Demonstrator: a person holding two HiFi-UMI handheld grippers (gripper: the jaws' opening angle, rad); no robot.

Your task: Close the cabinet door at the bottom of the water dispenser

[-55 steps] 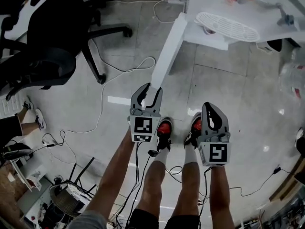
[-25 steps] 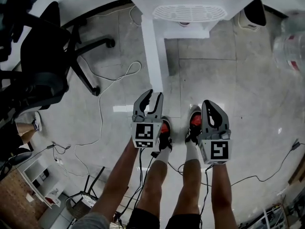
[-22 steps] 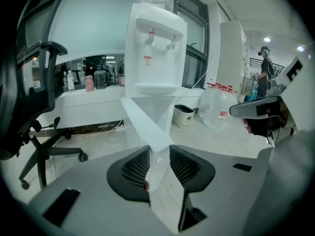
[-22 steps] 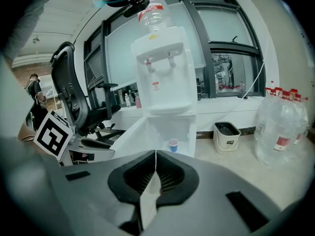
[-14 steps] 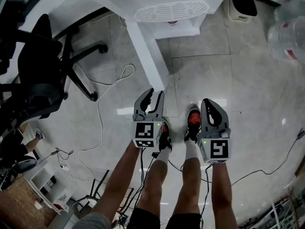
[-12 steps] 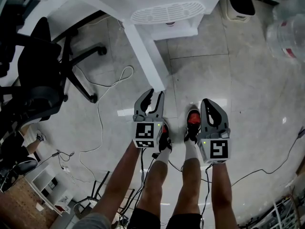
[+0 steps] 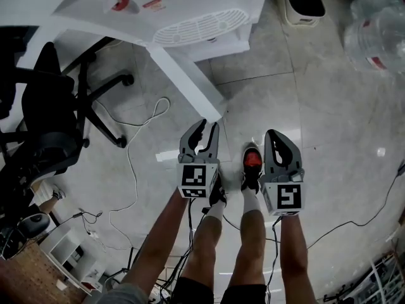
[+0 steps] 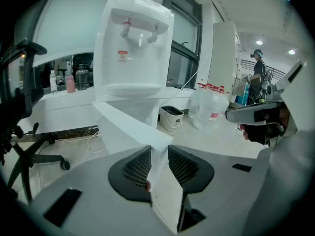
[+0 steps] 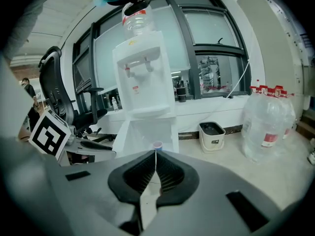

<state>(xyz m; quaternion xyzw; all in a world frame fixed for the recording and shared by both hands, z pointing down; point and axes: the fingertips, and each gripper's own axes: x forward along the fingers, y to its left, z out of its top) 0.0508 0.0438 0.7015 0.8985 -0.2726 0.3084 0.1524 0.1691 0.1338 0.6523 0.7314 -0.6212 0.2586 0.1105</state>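
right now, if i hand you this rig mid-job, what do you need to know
Left tool: jaws apart, have just been closing; nothing gripped, the door's free edge lies just ahead of them.
Right tool: shut, empty, held beside the left one.
Cabinet door: swung wide open from the base of the water dispenser.
Done: approach only.
Left: push the door closed.
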